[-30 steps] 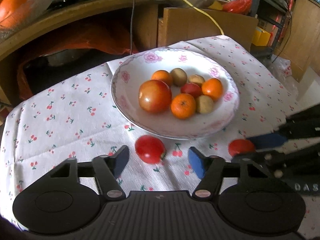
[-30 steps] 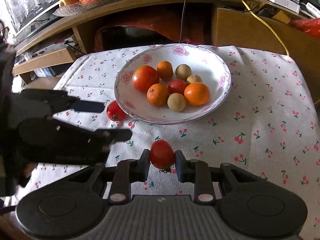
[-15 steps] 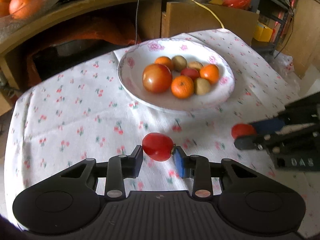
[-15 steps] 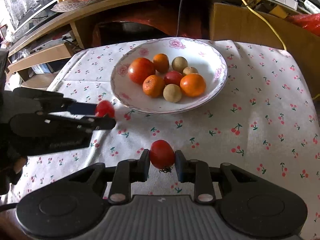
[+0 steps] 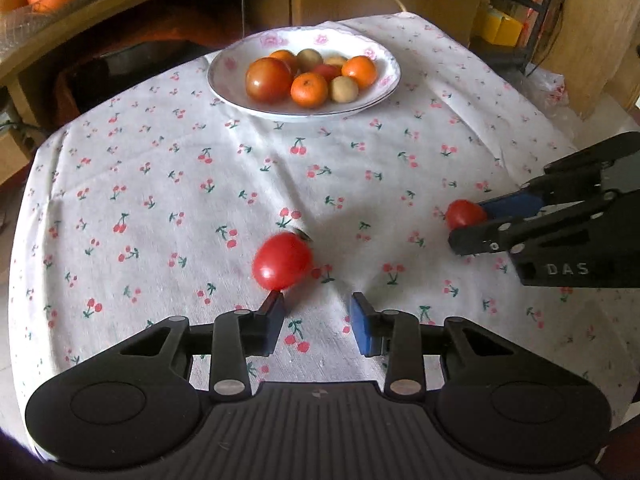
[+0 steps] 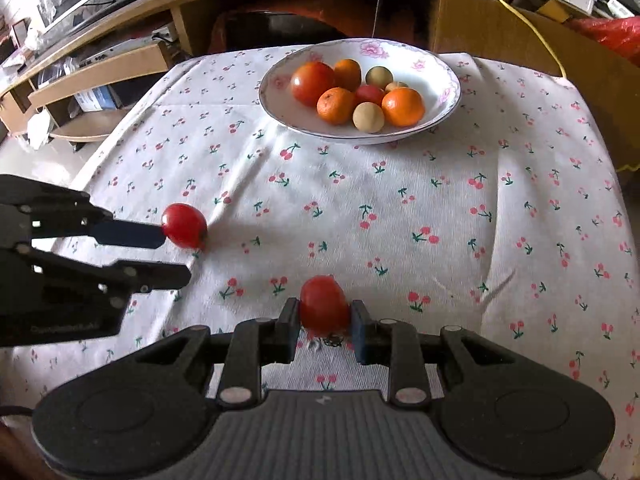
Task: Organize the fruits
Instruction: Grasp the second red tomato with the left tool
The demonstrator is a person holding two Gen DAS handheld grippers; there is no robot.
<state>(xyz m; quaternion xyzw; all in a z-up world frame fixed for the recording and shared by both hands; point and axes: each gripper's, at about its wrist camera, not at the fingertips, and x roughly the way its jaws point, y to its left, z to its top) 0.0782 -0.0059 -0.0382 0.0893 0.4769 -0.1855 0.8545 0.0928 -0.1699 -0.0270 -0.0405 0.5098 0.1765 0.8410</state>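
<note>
left gripper [image 5: 318, 312]: fingers set narrowly apart, nothing pinched | left tomato [image 5: 282, 260]: seen on the cherry cloth [image 5: 160, 184] just past the left fingertip, maybe touching it, hard to tell | right gripper [image 6: 324, 318]: right tomato [image 6: 323, 304] clamped between the pads | fruit bowl [image 5: 214, 80]: parked well apart, far side

White letters reading "DAS" are showing on the black body of the right gripper [image 5: 466, 228] at the right edge of the left wrist view. Faint lettering is appearing on the left gripper [image 6: 176, 256] body in the right wrist view, too blurred to read.
</note>
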